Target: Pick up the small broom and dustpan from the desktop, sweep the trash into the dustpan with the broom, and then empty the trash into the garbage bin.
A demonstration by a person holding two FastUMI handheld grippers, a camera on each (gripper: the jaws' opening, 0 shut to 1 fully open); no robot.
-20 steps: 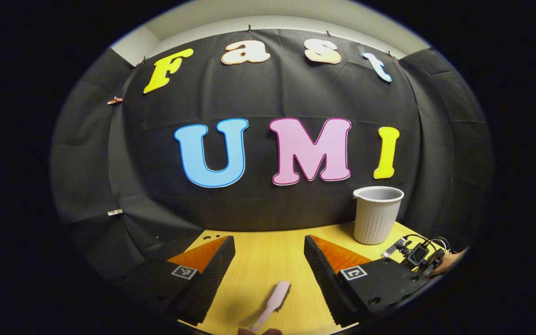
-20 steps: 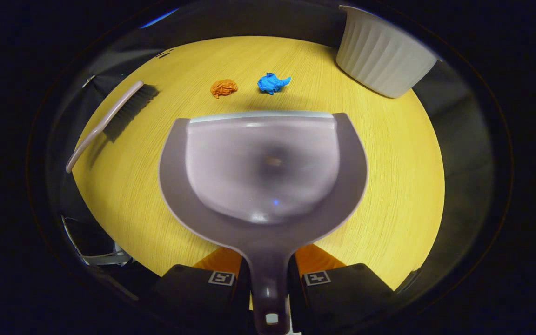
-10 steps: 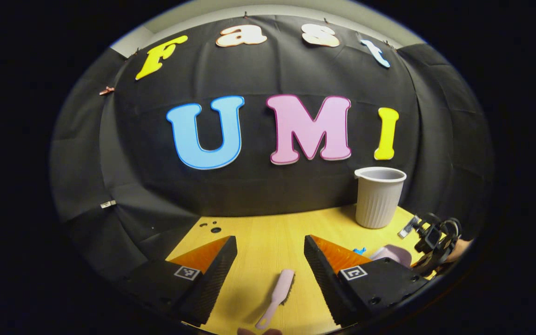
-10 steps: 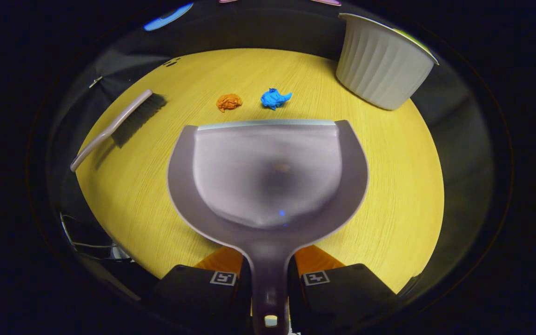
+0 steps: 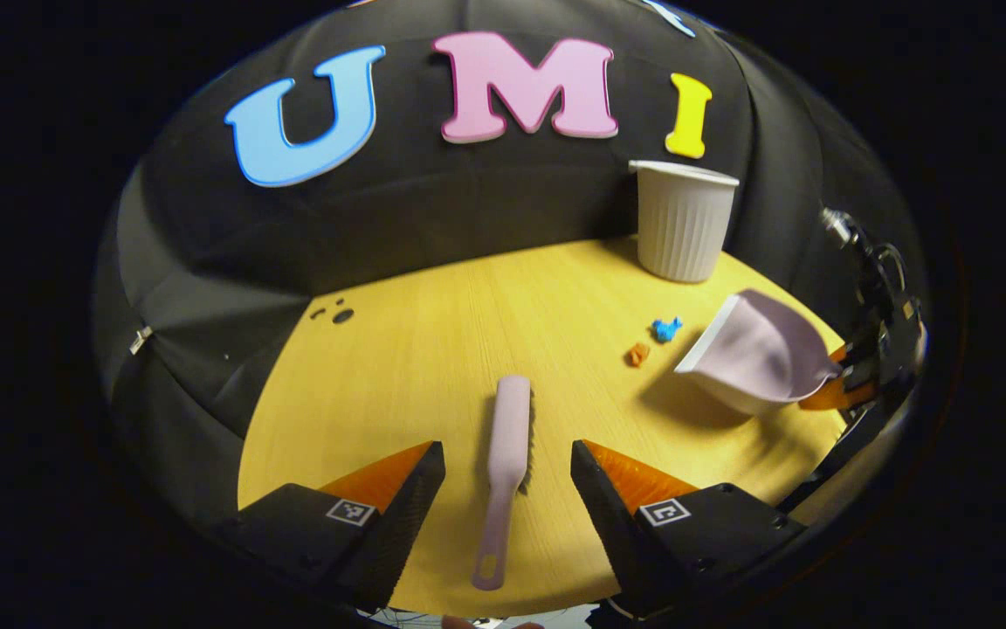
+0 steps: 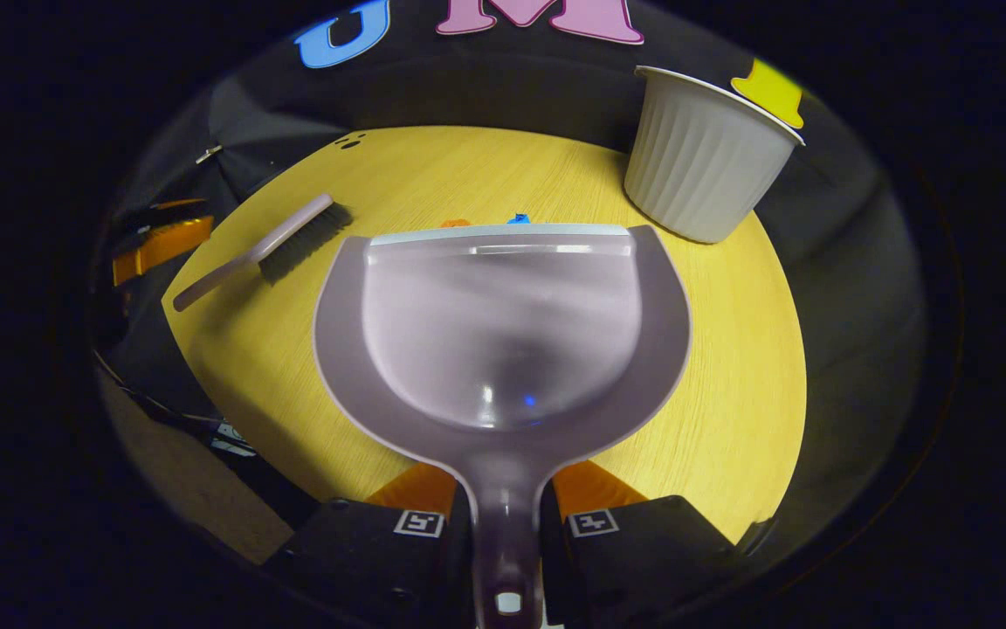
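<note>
Round yellow desktop (image 5: 433, 349), backed by the black cloth wall. At the far right edge, ribbed white garbage bin (image 5: 683, 220), upright and open-topped. Nearer and to the right, dustpan (image 6: 503, 323) held off the surface, handle pinched between the pressed-in fingers of the right gripper (image 6: 507, 559), lip facing the trash. Seen from the left gripper view, same dustpan (image 5: 756, 349) tilted, casting a shadow on the wood below. Near the middle, small broom (image 5: 507, 454) lying flat, handle toward the near edge, bristles along its right side. Left gripper (image 5: 507, 489) hovering above it, fingers spread wide on either side of the handle, not touching. Smallest of all, blue scrap (image 5: 665, 328) and orange scrap (image 5: 637, 354), side by side just left of the dustpan's lip, well apart from the broom.

Likely risks from here: closing on the thin handle off-centre, letting the broom twist or skid away; sweeping too hard, flicking the light scraps past the lip or off the edge; leaving the lip raised, letting scraps slide underneath; bumping the nearby bin while tipping.
</note>
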